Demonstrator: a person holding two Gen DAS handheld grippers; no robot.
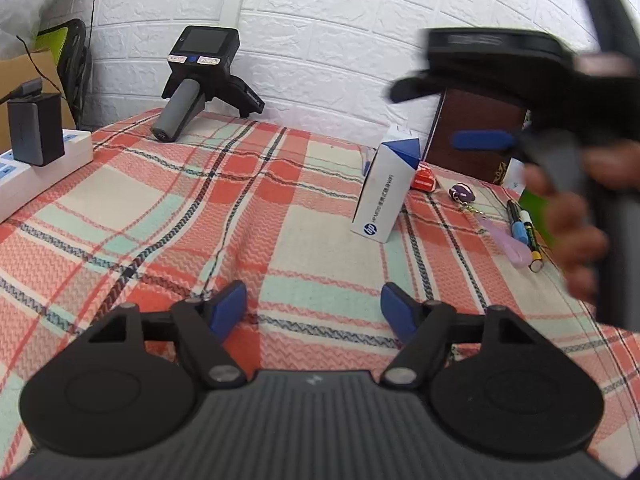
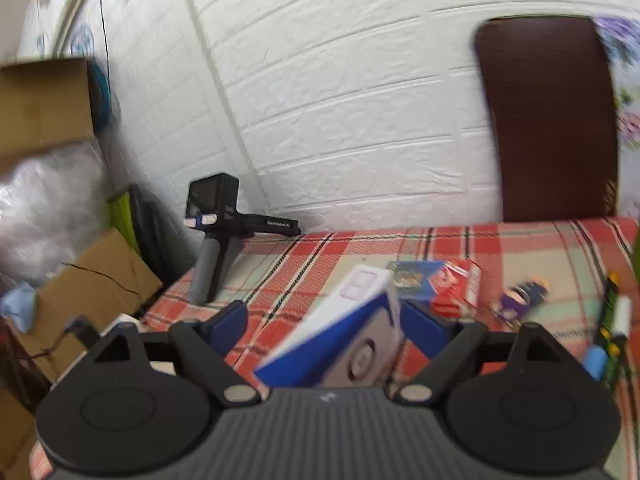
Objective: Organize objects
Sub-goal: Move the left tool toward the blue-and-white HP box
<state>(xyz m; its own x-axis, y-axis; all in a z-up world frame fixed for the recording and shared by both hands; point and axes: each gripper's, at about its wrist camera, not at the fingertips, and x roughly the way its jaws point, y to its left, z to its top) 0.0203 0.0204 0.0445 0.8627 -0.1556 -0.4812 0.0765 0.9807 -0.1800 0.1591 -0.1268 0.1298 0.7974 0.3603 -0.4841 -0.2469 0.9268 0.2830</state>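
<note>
Left claw [image 1: 312, 312] hangs low over the checked cloth [image 1: 160, 216], jaws spread wide, nothing between them. Over on the right, the right claw [image 2: 324, 328] has its jaws apart with the white-and-blue box [image 2: 352, 332] tilted in the gap; the picture is blurred, so I can't tell whether the pads are pressing it yet. From the left view that box [image 1: 384, 196] stands leaning on the desk, the right claw [image 1: 480, 140] above and beside it.

By my reading, the tidying has barely begun: red packet [image 1: 425, 178], purple keychain [image 1: 462, 193], pens [image 1: 524, 236] and a blue card [image 2: 414, 279] all lie loose near the brown board [image 1: 476, 136] against the wall.

Room to move? Plenty of bare cloth in the middle. The left edge is crowded: a power strip [image 1: 44, 164] with a black adapter [image 1: 35, 128], and a spare handheld device [image 1: 200, 80] at the back. The desk drops off there onto cardboard [image 2: 92, 280].
</note>
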